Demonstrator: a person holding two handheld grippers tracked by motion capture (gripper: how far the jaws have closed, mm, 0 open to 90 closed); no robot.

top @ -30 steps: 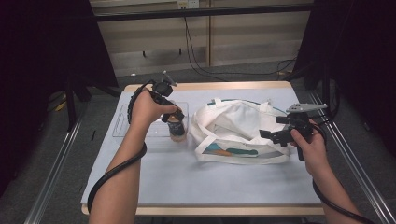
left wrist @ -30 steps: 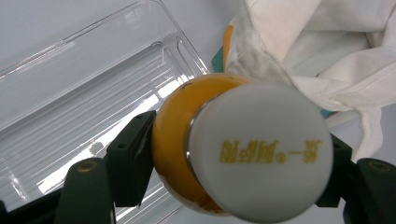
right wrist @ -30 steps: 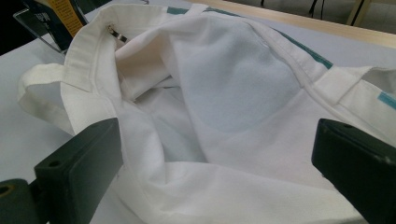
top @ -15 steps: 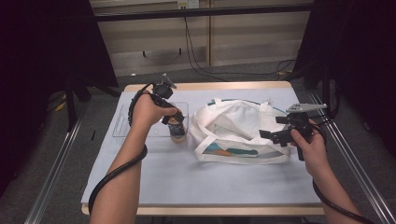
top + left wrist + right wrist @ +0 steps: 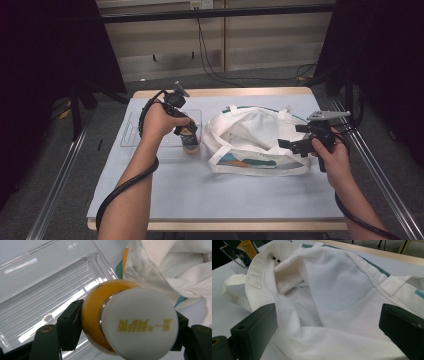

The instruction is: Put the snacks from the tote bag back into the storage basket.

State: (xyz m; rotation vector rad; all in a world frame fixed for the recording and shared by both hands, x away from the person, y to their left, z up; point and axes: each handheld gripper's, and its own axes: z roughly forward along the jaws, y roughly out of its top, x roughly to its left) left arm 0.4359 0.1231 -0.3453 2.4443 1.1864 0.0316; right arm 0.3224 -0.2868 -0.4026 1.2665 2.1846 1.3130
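Note:
A small bottle [image 5: 190,142] with an orange body and a white cap [image 5: 140,323] stands at the right end of a clear plastic tray [image 5: 131,131]. My left gripper [image 5: 186,131] is shut on it, a black pad pressing on each side of the body [image 5: 93,315]. Right of the tray lies a white tote bag [image 5: 255,137] with teal trim, its mouth gaping upward. At the bag's right edge my right gripper [image 5: 290,146] is open. In the right gripper view its wide-apart jaws frame the bag's rim and pale lining [image 5: 332,290], without pinching the cloth.
A pale blue mat [image 5: 210,195] covers the wooden table. The ribbed floor of the tray [image 5: 50,290] holds nothing else that I can see. Metal rails run along both sides of the table, and dark cables hang behind it.

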